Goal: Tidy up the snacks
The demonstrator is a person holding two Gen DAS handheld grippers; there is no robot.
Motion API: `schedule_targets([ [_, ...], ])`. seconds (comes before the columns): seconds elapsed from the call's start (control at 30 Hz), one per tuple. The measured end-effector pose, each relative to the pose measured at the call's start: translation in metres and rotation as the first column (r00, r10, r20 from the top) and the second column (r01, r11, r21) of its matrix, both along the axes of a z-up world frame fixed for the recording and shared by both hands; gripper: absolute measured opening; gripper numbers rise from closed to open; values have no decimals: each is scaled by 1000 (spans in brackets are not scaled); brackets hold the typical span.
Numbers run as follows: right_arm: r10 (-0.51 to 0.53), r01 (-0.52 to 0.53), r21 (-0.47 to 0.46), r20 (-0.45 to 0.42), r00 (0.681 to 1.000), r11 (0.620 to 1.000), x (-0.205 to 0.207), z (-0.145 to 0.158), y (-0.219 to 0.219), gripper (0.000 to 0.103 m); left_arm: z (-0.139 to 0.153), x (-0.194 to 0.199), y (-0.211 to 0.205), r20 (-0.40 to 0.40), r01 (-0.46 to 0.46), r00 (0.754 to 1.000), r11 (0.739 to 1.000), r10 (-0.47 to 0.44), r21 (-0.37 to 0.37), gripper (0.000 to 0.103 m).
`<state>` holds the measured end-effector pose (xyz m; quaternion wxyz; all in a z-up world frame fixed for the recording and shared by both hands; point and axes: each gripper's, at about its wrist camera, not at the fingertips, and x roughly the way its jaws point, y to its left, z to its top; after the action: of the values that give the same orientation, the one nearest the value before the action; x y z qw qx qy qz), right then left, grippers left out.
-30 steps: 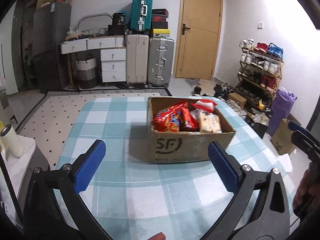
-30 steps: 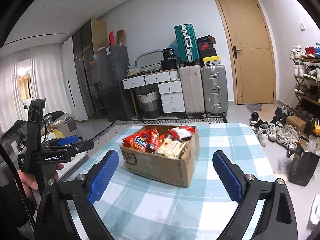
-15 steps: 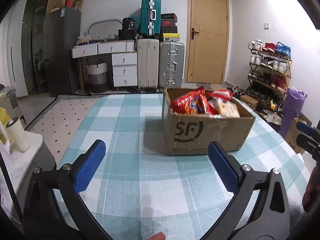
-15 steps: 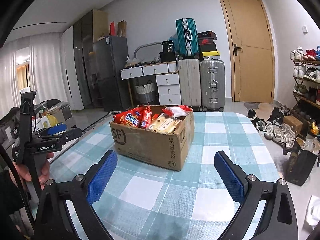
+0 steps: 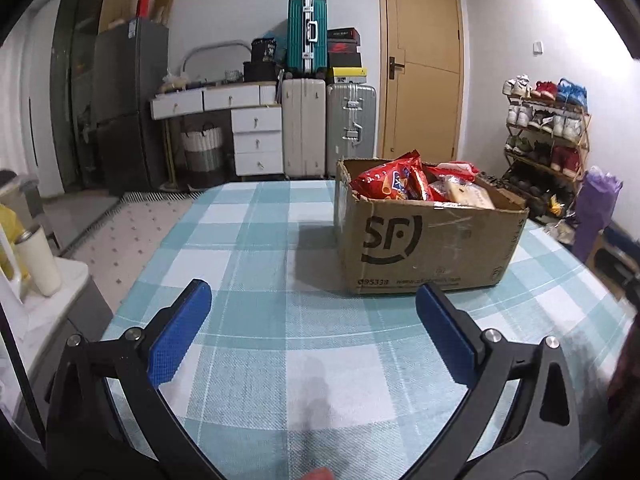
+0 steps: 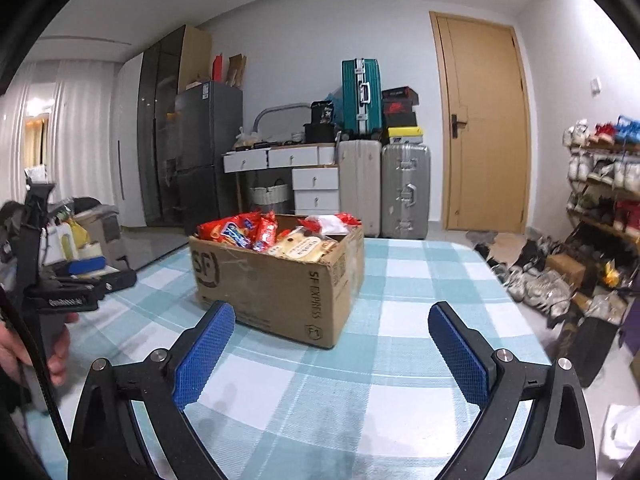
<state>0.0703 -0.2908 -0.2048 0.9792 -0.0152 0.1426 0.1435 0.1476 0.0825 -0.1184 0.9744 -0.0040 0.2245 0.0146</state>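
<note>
A brown cardboard box (image 5: 424,240) (image 6: 276,276) printed "SF" stands on the table with the blue-and-white checked cloth (image 5: 280,264) (image 6: 400,320). It holds several snack packs: red bags (image 5: 390,182) (image 6: 240,232) and pale yellow packs (image 5: 468,194) (image 6: 304,246). My left gripper (image 5: 314,324) is open low over the cloth, short of the box and to its left. My right gripper (image 6: 332,340) is open too, close to the box's near corner. Neither holds anything. In the right wrist view a hand holds the left gripper's body (image 6: 60,296) at the far left.
Beyond the table are suitcases (image 5: 328,128), white drawers (image 5: 256,136), a fridge (image 5: 128,104) and a wooden door (image 5: 420,80). A shoe rack (image 5: 548,136) and loose shoes (image 6: 532,276) lie to the right. A white cup (image 5: 38,260) stands on a low surface at left.
Both grippers have dropped lower and moved closer to the box, so it looks larger and is seen more from the side. Both stayed open.
</note>
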Motion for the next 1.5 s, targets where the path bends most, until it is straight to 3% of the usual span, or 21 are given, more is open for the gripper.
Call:
schedule_targets([
  [0.27, -6, 6, -11, 10, 1000, 1000, 0, -3, 1, 102, 0, -14, -10, 66, 13, 998, 999, -16, 48, 102],
  [0.4, 1, -1, -13, 18, 1000, 1000, -2, -3, 1, 102, 3, -21, -4, 100, -19, 995, 999, 17, 26, 102],
  [1.5, 11, -10, -15, 16, 1000, 1000, -3, -5, 4, 103, 8, -26, 5, 127, -21, 992, 1000, 19, 14, 102],
])
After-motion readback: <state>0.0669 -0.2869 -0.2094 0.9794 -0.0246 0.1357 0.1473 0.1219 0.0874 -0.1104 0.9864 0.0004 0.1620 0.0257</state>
